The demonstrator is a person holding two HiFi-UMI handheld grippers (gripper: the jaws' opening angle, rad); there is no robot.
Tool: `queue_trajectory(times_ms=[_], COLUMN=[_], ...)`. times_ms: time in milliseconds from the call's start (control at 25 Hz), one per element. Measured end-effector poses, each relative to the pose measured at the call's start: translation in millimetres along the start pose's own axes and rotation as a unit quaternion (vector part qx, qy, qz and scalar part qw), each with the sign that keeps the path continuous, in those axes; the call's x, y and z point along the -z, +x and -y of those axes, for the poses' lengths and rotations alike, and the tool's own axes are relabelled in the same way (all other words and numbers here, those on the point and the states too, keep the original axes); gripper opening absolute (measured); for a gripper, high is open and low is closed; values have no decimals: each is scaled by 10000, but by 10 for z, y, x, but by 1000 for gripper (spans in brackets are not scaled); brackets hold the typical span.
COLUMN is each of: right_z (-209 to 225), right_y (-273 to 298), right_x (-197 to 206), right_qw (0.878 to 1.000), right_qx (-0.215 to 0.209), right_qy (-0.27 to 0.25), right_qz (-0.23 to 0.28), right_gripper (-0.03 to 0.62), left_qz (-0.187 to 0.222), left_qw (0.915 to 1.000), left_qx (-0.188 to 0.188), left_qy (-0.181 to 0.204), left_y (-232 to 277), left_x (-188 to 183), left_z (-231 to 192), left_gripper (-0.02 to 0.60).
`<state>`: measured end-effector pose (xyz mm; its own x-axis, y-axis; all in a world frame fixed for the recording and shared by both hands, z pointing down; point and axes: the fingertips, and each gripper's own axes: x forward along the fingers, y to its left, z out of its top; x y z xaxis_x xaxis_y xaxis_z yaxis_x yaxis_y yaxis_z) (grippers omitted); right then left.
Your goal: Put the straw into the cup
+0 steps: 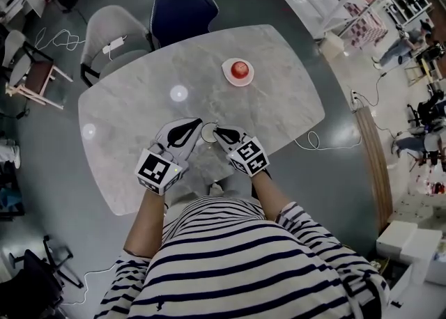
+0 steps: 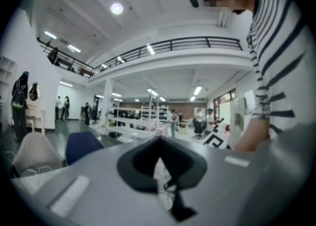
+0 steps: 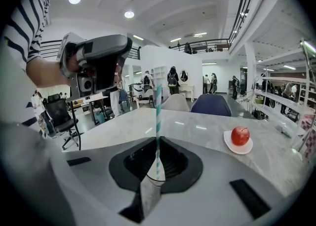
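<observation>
A teal-and-white striped straw (image 3: 158,116) stands upright between the jaws of my right gripper (image 3: 158,163), which is shut on it. A strip of paper wrapper (image 3: 147,193) hangs below the grip. My left gripper (image 2: 159,158) is shut on a scrap of white wrapper paper (image 2: 162,173). In the head view both grippers sit close together near the table's front edge, the left gripper (image 1: 196,127) and the right gripper (image 1: 218,131) on either side of a small round cup (image 1: 209,131) seen from above. The left gripper (image 3: 101,62) hovers high on the left in the right gripper view.
A red apple (image 1: 239,69) on a white plate (image 1: 230,79) lies farther back on the grey marble table (image 1: 132,115); the apple (image 3: 240,135) also shows at the right. A navy chair (image 1: 182,8) and a grey chair (image 1: 115,28) stand behind the table.
</observation>
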<state>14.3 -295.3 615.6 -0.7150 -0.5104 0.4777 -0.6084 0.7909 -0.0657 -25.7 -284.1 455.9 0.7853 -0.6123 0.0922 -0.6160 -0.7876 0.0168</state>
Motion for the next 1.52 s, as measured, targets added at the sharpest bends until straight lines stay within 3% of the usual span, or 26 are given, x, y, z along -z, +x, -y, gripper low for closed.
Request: queue_trajectory(times_ms=[840, 1520], right_z=[16, 64], right_y=[211, 258], right_x=[397, 386], right_qw=[9973, 9969], right_qx=[-66, 13], right_qy=[24, 87], right_qz=[-730, -777], right_gripper=[25, 25], left_qz=[-49, -72], left_qw=[10000, 9999], left_qx=[12, 40], left_qy=[15, 80], left_y=[-54, -40], left_x=[23, 11], left_z=[17, 12], left_gripper=[6, 6])
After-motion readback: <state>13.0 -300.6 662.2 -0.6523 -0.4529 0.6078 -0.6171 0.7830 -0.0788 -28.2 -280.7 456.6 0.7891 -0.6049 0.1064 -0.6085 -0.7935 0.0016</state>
